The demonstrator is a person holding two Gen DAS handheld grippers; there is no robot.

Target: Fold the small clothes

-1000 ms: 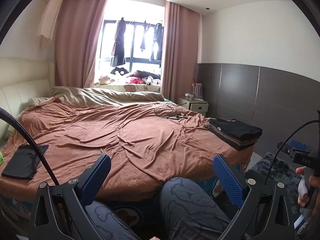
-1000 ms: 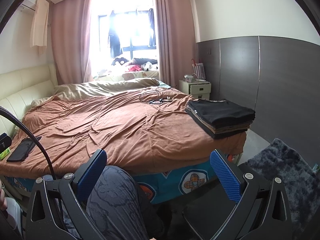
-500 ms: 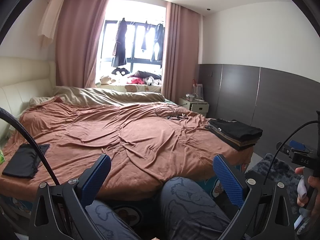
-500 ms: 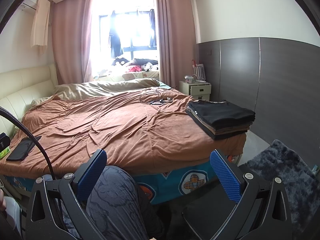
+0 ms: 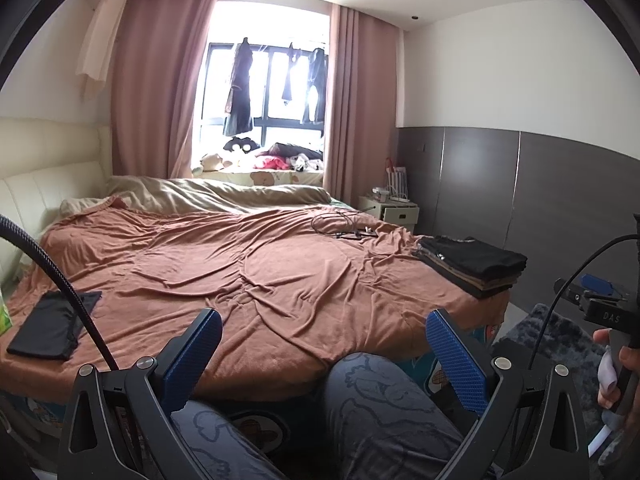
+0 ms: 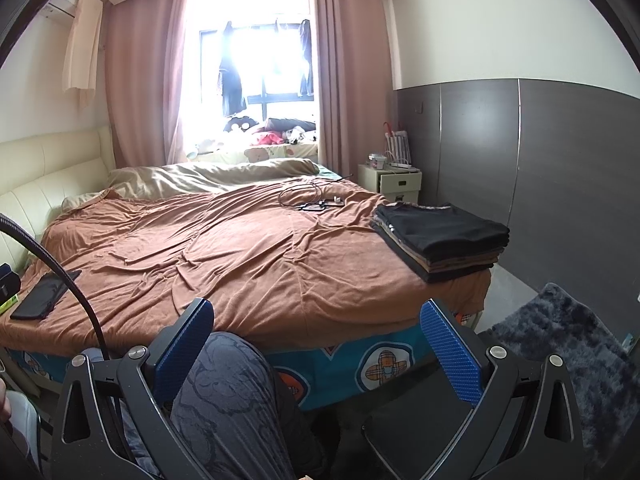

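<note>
Neatly folded dark clothes stack (image 6: 440, 236)

Wrinkled matt cloth bedspread (image 5: 280, 280); shaggy rug (image 6: 580, 344); textured claw pads (image 6: 450, 354).

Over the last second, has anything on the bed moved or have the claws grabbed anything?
Nothing visibly changed. The left claw and right claw are both open and empty, held low over the person's knees in front of the bed. The stack of folded clothes sits at the bed's right corner and the flat black garment at its left edge, both where they were.
</note>
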